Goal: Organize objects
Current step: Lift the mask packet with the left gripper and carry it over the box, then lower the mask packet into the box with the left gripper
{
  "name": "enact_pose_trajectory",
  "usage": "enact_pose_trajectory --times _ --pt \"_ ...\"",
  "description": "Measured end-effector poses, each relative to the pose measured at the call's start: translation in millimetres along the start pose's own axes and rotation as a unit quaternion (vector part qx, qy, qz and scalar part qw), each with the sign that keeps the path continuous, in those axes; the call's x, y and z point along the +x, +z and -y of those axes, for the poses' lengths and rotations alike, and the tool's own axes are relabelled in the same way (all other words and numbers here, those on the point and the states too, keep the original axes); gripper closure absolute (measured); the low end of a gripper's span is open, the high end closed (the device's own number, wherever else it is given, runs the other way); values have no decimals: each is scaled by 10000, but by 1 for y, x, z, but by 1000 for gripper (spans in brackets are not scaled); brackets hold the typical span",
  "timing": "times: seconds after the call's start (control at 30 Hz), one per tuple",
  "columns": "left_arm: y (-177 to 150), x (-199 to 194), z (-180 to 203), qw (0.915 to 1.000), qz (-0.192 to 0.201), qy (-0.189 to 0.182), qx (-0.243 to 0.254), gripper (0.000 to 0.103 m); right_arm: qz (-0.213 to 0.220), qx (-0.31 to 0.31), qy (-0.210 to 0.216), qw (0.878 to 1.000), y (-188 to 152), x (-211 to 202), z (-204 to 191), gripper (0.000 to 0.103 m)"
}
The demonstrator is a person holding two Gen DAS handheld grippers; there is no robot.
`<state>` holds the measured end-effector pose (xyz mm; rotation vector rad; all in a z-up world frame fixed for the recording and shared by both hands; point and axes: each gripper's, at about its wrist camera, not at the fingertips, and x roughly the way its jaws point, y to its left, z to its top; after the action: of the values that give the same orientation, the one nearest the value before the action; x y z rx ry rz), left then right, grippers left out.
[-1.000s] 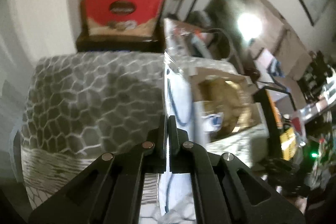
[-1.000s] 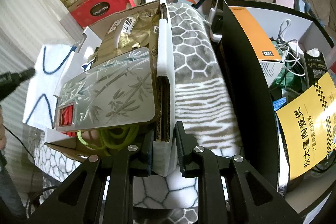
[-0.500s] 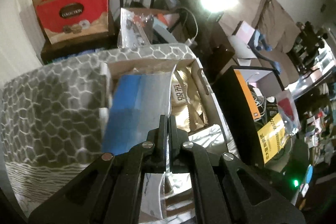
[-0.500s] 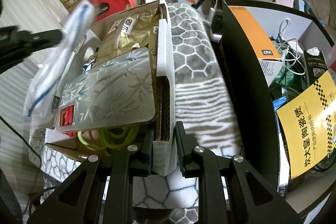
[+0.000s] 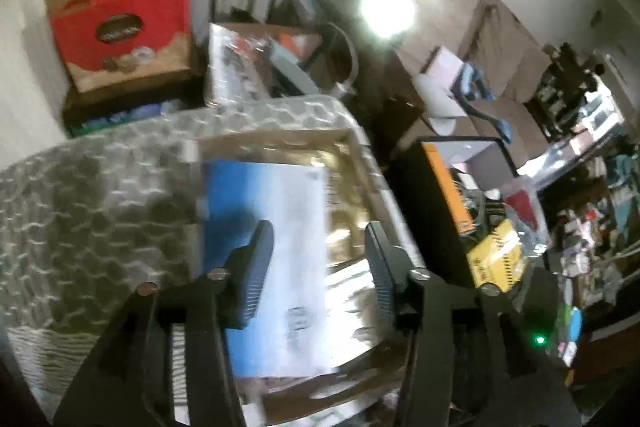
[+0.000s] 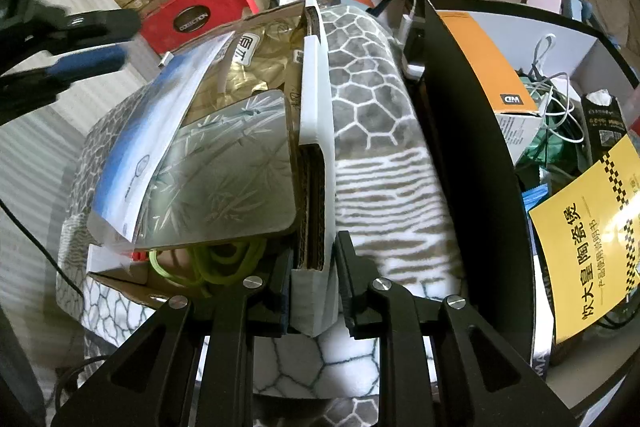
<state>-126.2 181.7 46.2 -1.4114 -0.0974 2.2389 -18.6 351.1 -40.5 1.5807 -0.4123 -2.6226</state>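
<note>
Fingers of the left gripper (image 5: 320, 267) have just been opening and stand apart, nothing pinched, above the blue-white bag (image 5: 272, 247). That bag lies in the cardboard box (image 6: 308, 207), atop the silver packet (image 6: 228, 179). Right gripper (image 6: 314, 291) clamps the box's near wall, over the patterned blanket (image 6: 380, 131).

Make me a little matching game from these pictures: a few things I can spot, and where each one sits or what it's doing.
Things:
1. blue-and-white bag
2. left gripper
3. right gripper
4. yellow leaflet

States:
A. clamped on the white edge of the cardboard box
B. open, nothing held
C. lying on top of the box's contents
D. leaning in the black bin

Pairs: 1-C, 2-B, 3-A, 4-D
</note>
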Motion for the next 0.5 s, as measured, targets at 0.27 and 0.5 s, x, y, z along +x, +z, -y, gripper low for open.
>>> enact_pose_trajectory --times 0.27,0.5 --pt "-33 7 -71 9976 -314 388 -489 50 -3 0 9 10000 2 5 0 82" --pt "-65 23 -91 9935 -744 -150 -849 51 -2 -9 4 10000 2 4 2 82"
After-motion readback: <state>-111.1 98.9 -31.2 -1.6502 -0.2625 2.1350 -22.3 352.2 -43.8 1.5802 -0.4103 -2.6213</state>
